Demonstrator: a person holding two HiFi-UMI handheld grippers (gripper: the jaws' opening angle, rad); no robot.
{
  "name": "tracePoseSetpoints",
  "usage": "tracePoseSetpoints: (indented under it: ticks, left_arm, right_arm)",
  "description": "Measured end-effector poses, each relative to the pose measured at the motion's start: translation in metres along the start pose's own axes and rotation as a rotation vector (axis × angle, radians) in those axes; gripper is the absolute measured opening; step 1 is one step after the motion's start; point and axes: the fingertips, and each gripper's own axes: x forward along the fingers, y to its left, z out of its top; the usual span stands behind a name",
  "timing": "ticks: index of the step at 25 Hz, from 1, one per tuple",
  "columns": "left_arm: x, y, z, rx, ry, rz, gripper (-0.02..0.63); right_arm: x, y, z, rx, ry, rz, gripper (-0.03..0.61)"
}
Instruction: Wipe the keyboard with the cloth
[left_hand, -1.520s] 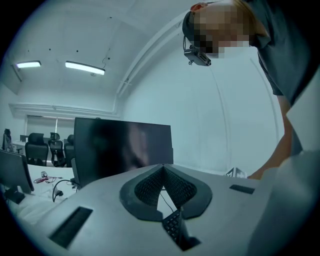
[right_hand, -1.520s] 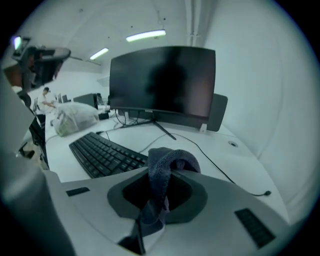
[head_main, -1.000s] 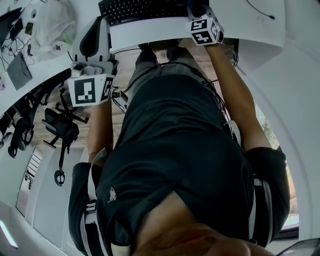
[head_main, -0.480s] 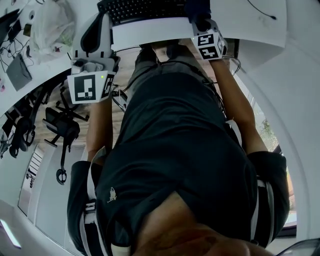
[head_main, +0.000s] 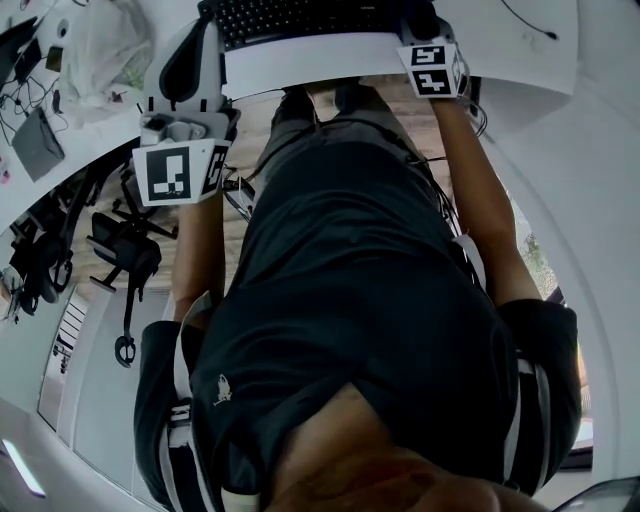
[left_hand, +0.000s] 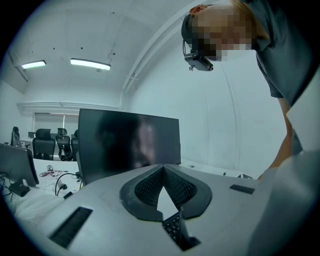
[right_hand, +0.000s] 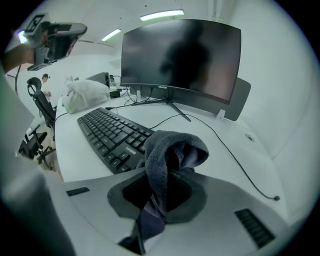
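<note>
We count two grippers, one keyboard and one cloth. The right gripper (right_hand: 167, 167) has its jaws clamped on the cloth (right_hand: 172, 145), a dark grey towel. The cloth bunches into a folded hump above the jaws, with one tail hanging below them. This hump sits at the right end of the keyboard (right_hand: 112, 132), over its near corner. We cannot confirm whether cloth and keys touch. The keyboard is a single black unit with its keys facing up, lying flat on the white desk (right_hand: 235, 135). The left gripper (left_hand: 162, 170) has its jaw tips closed together with nothing gripped between them. A narrow wedge of white desk and a few keyboard keys show through the gap below the tips. In the head view this gripper is off the left end of the keyboard, and the right gripper view shows it held well above desk level. Behind the keyboard stands one dark monitor (right_hand: 182, 55) on a splayed stand. Beyond the keyboard's left end lies one white plastic bag (right_hand: 85, 95).
</note>
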Motion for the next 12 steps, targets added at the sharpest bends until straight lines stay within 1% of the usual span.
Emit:
tracePoseSetpoints:
  ticks: [3, 5, 7, 10, 12]
  left_arm:
    - [-0.004, 0.008, -0.002, -0.008, 0.002, 0.006, 0.005]
    - [-0.005, 0.011, -0.005, -0.012, 0.005, 0.007, 0.005]
    - [-0.004, 0.011, -0.007, -0.012, 0.007, -0.001, 0.005]
    - [-0.003, 0.009, -0.005, -0.006, 0.003, -0.014, 0.005]
    - [-0.003, 0.01, -0.003, -0.003, -0.001, -0.017, 0.005]
  right_arm:
    - [-0.011, 0.037, -0.016, -0.029, 0.018, 0.037, 0.051]
    - [-0.009, 0.066, -0.012, -0.069, 0.014, 0.083, 0.051]
    - [-0.004, 0.088, 0.002, -0.103, -0.009, 0.123, 0.051]
    - [0.002, 0.102, 0.019, -0.104, -0.029, 0.163, 0.051]
    - [0.002, 0.093, 0.015, -0.09, -0.017, 0.141, 0.051]
